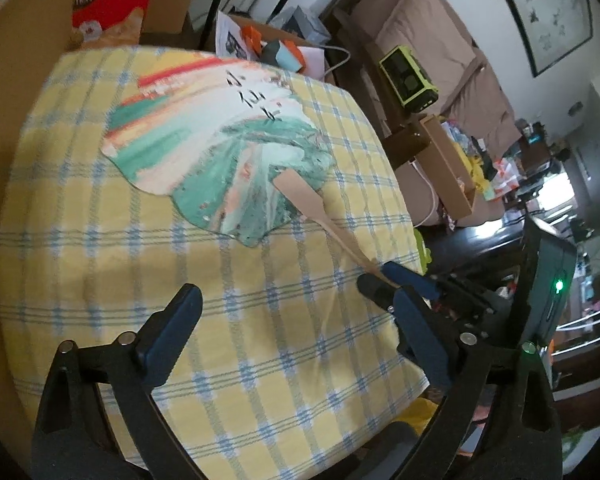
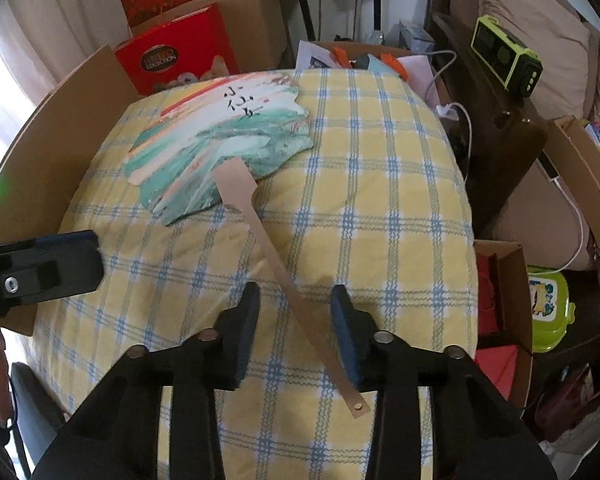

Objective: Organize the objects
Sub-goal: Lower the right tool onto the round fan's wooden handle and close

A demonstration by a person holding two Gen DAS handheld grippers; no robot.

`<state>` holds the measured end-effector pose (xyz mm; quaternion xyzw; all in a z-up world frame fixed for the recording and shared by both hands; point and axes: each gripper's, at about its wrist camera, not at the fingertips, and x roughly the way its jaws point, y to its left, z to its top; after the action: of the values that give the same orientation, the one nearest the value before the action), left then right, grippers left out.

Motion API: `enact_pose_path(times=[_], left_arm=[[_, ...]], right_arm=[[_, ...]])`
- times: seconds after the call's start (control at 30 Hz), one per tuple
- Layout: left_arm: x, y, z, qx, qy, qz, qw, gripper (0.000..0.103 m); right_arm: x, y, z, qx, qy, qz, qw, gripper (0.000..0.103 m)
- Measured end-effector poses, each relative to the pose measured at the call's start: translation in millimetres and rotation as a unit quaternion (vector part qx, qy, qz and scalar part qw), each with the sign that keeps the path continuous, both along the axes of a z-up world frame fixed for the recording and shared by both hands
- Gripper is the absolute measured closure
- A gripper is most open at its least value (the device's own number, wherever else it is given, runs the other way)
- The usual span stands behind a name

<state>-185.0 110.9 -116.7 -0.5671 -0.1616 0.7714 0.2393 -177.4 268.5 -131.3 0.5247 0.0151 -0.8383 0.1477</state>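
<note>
Item: painted hand fan [image 2: 220, 136], flat on checked tablecloth [image 2: 380, 200], blade toward 11 o'clock, wooden handle [image 2: 284, 272] trailing toward 5 o'clock.
Right gripper [image 2: 294, 320]: fingers parted, straddling the handle, apparently placed to pinch it.
Left gripper [image 1: 296, 316]: fingers spread wide, empty, hovering over bare cloth.

Both views are lit softly by daylight, and no hard glare is seen on the checked tablecloth [image 2: 380, 184]. A blown-out white patch is found far right of the left gripper [image 1: 296, 300]. Motion blur is spread across the left view, while the right view is held sharper. Straight lines are bowed toward the dark fisheye rims. A faint shadow is cast beneath the right gripper [image 2: 296, 300].
</note>
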Motion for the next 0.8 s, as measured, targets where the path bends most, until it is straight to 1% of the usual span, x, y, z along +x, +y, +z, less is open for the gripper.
enact_pose_path(times=[0.03, 0.07, 0.13, 0.17, 0.2, 0.23, 0.27, 0.37, 0.47, 0.57, 0.6, 0.63, 0.67, 0.73, 0.8], left_arm=[[-1.5, 2.2, -3.9, 0.008, -0.007, 0.001, 0.9999, 0.014], [-1.9, 3.5, -7.3, 0.015, -0.013, 0.003, 0.9998, 0.015], [-3.8, 6.1, -15.6, 0.038, -0.030, 0.008, 0.9988, 0.018], [-4.1, 7.1, -18.7, 0.048, -0.035, 0.010, 0.9982, 0.019], [-4.3, 8.2, -22.1, 0.066, -0.040, 0.011, 0.9970, 0.019], [-4.3, 8.5, -24.1, 0.077, -0.044, 0.012, 0.9960, 0.019], [-4.4, 9.3, -27.2, 0.091, -0.050, 0.014, 0.9945, 0.019], [-4.6, 12.9, -32.9, 0.111, -0.058, 0.016, 0.9920, 0.019], [-4.2, 15.6, -33.9, 0.117, -0.059, 0.016, 0.9912, 0.020], [-3.1, 16.1, -36.6, 0.133, -0.068, 0.015, 0.9887, 0.026], [-2.7, 15.7, -37.8, 0.136, -0.070, 0.015, 0.9881, 0.030], [-2.5, 14.7, -38.6, 0.141, -0.072, 0.016, 0.9873, 0.037], [-2.5, 13.9, -39.4, 0.146, -0.072, 0.017, 0.9866, 0.042], [-3.0, 11.4, -39.6, 0.151, -0.075, 0.021, 0.9854, 0.060], [-2.8, 9.5, -36.4, 0.156, -0.069, 0.021, 0.9851, 0.075]], right_arm=[[0.5, 0.1, -1.9, 0.000, -0.002, 0.000, 1.000, 0.072], [1.4, 0.0, -2.1, 0.002, 0.000, 0.000, 1.000, 0.074], [1.4, -0.5, -2.2, 0.007, -0.005, -0.005, 1.000, 0.075], [0.9, -0.2, -2.0, 0.006, -0.010, -0.008, 1.000, 0.075], [0.4, -0.4, -1.5, 0.003, -0.013, -0.010, 1.000, 0.079], [0.1, -1.2, -0.9, -0.001, -0.016, -0.009, 1.000, 0.086], [0.4, -1.9, -0.8, -0.005, -0.019, -0.006, 1.000, 0.086], [3.7, -5.1, -0.8, -0.019, -0.024, 0.000, 1.000, 0.088], [9.5, -9.0, -0.5, -0.054, -0.034, 0.009, 0.998, 0.091], [16.4, -12.1, 5.6, -0.106, -0.044, 0.015, 0.993, 0.093], [17.9, -13.7, 8.6, -0.116, -0.045, 0.017, 0.992, 0.094], [19.6, -15.4, 13.4, -0.125, -0.043, 0.021, 0.991, 0.094], [21.6, -17.9, 17.7, -0.129, -0.041, 0.024, 0.990, 0.094], [25.5, -25.0, 27.7, -0.130, -0.033, 0.034, 0.990, 0.094], [28.4, -33.1, 35.5, -0.125, -0.027, 0.042, 0.991, 0.095]])
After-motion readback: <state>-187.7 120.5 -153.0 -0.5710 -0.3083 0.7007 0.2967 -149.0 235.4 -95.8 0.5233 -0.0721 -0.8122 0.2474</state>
